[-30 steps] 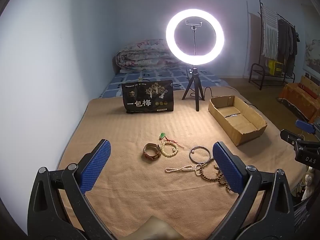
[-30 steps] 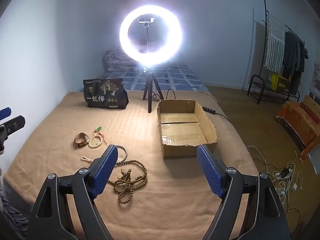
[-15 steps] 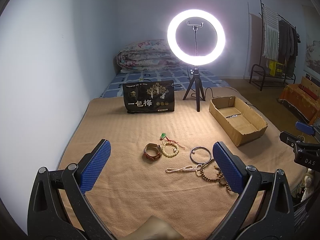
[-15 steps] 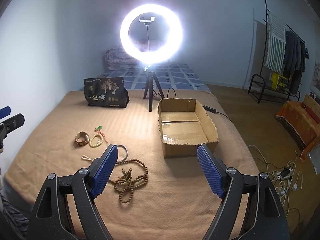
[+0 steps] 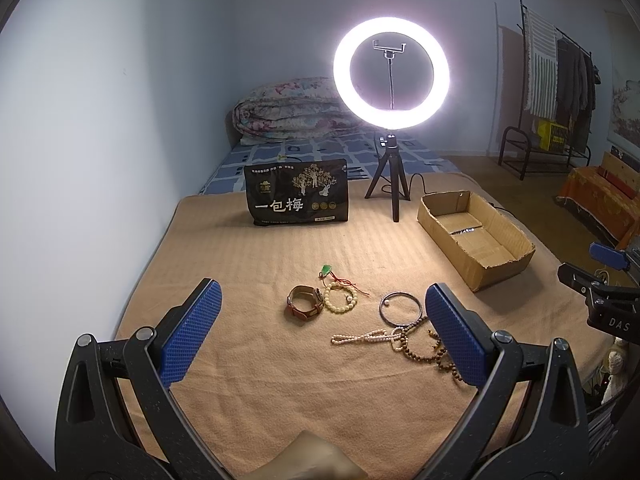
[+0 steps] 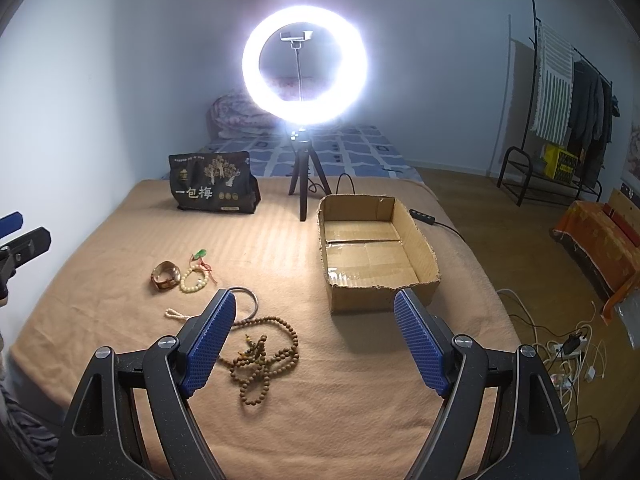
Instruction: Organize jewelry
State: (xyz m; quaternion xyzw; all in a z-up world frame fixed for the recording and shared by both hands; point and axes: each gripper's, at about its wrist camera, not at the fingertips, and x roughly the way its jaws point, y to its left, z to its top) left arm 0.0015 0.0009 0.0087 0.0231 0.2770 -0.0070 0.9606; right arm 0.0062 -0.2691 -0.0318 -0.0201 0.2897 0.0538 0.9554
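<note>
Jewelry lies on a tan blanket (image 5: 248, 264): a brown watch (image 5: 305, 307), a cream bead bracelet (image 5: 340, 298) with a green pendant (image 5: 327, 269), a dark bangle (image 5: 401, 307), a pearl strand (image 5: 362, 337) and brown wooden beads (image 5: 420, 350). An open cardboard box (image 5: 480, 272) stands to their right. My left gripper (image 5: 322, 332) is open and empty, above the blanket just short of the jewelry. My right gripper (image 6: 314, 340) is open and empty, with the wooden beads (image 6: 262, 360) by its left finger and the box (image 6: 376, 296) just ahead.
A lit ring light on a tripod (image 5: 392, 80) and a black snack bag (image 5: 298, 196) stand at the back of the blanket. A wall (image 5: 100, 120) runs along the left. Cables (image 6: 568, 348) lie on the floor to the right. A clothes rack (image 6: 568, 92) stands far right.
Both grippers stay open and empty; the views shift only slightly. The jewelry and box have not moved.
</note>
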